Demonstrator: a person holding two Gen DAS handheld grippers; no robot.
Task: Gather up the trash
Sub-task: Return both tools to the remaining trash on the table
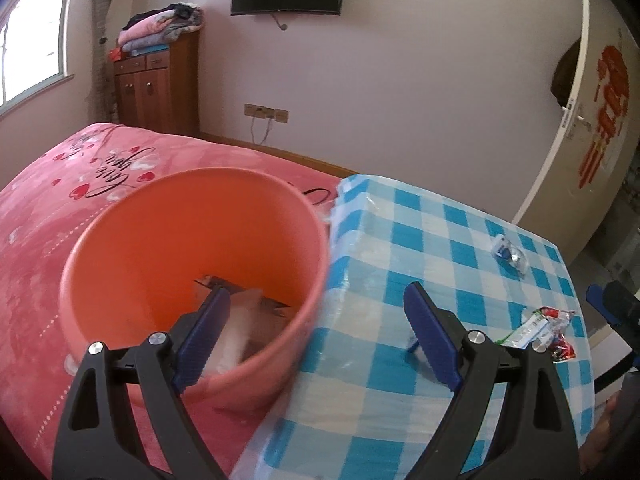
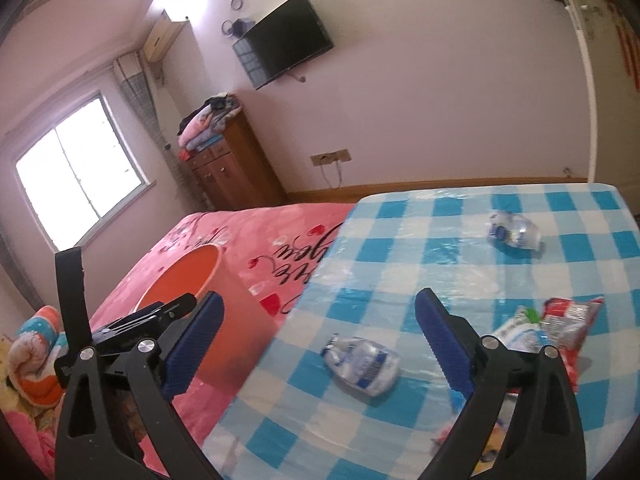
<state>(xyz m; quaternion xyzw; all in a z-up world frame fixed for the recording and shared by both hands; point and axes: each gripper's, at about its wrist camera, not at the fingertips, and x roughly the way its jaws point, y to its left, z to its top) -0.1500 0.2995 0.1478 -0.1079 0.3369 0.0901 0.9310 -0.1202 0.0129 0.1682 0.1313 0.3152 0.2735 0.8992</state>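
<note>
An orange bin (image 1: 192, 264) stands on the pink bed beside the checked table; it also shows in the right wrist view (image 2: 180, 280). Cardboard and pale trash (image 1: 240, 320) lie inside it. My left gripper (image 1: 316, 320) is open and empty, over the bin's right rim. My right gripper (image 2: 316, 328) is open and empty above a crushed plastic bottle (image 2: 362, 362). A second crushed bottle (image 2: 514, 232) lies farther back on the table, seen also in the left wrist view (image 1: 510, 254). Green-white and red wrappers (image 2: 552, 326) lie at the right, also in the left wrist view (image 1: 544, 330).
The table has a blue-white checked cloth under clear plastic (image 2: 440, 260). The pink bed (image 1: 52, 216) fills the left. A wooden cabinet (image 1: 156, 84) with folded blankets stands by the window. A door (image 1: 592, 112) is at the right.
</note>
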